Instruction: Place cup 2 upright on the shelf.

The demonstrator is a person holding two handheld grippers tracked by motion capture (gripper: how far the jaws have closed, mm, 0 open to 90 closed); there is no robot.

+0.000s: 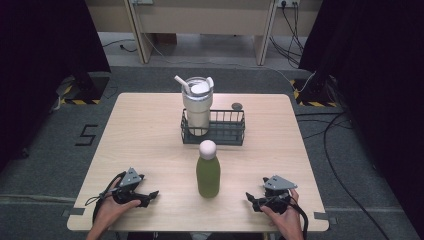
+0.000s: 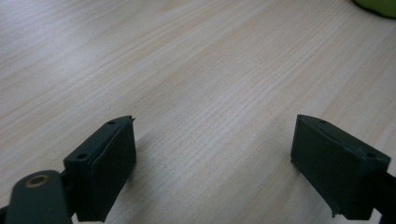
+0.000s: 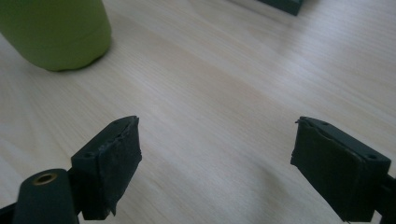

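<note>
A: From the high view first. The wooden table (image 1: 150, 130) carries a green bottle (image 1: 208, 176) with a white cap, upright just in front of the table's middle. At twelve o'clock from it sits a dark wire basket (image 1: 225, 131), and a cream tumbler (image 1: 197, 111) with a straw stands inside the basket's left end.

B: And the grippers?

A: The left gripper (image 1: 148, 196) rests near the table's front edge at about eight o'clock from the bottle, held in the person's left hand (image 1: 111, 210). The right gripper (image 1: 253, 201) lies at about four o'clock from the bottle, in the right hand (image 1: 285, 217). Both are well apart from the bottle, their tips turned toward it.

B: What does the left gripper view give?

A: Its two black jaws stand wide apart over bare wood grain, nothing between them. A sliver of the green bottle (image 2: 379, 6) shows at roughly one o'clock, at the frame's top corner.

B: And the right gripper view?

A: Here too the jaws stand apart with only tabletop between them, so that gripper is open and grips nothing. The bottle's base (image 3: 55, 33) stands on the table at about eleven o'clock, near but not touching the jaws. A dark corner of the basket (image 3: 283, 4) shows at about one o'clock, farther off.
</note>
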